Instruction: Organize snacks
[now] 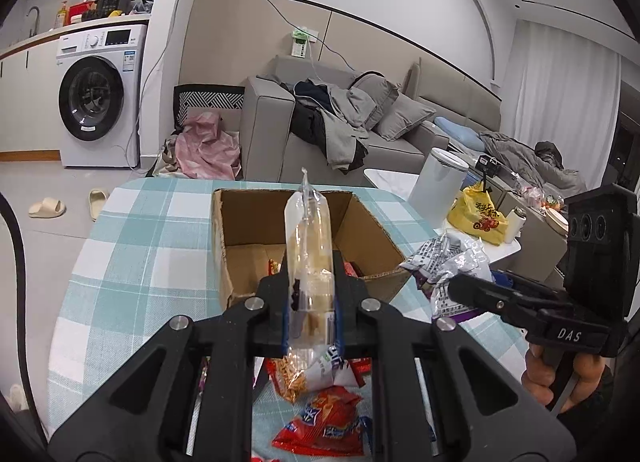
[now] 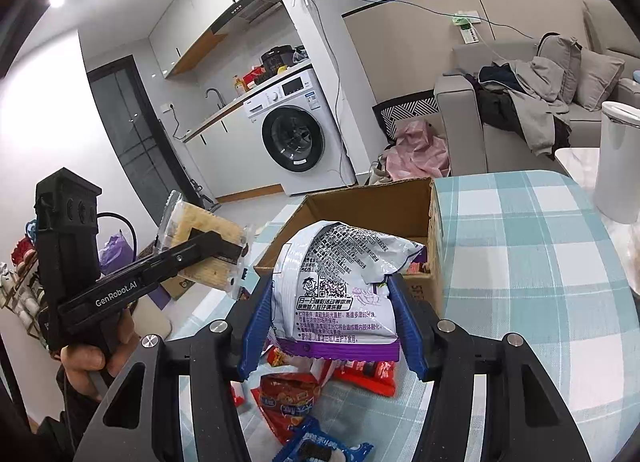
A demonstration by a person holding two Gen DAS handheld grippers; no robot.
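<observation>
My left gripper (image 1: 310, 294) is shut on a clear-wrapped cracker pack (image 1: 308, 258), held on edge above the table; the same cracker pack (image 2: 200, 250) shows flat-on in the right wrist view. My right gripper (image 2: 328, 310) is shut on a white and purple snack bag (image 2: 340, 286), also seen as the crumpled snack bag (image 1: 448, 274) at the right of the left wrist view. An open cardboard box (image 1: 240, 230) stands just beyond both on the checked tablecloth (image 1: 140, 254), with a few packets inside. Red snack packets (image 1: 320, 426) lie on the cloth below the grippers.
A white cylindrical bin (image 1: 438, 182) and a yellow bag (image 1: 478, 214) sit on a low table to the right. A grey sofa (image 1: 360, 142) with clothes lies behind, a washing machine (image 1: 100, 98) at far left. More red and blue packets (image 2: 296, 394) lie near the table's front.
</observation>
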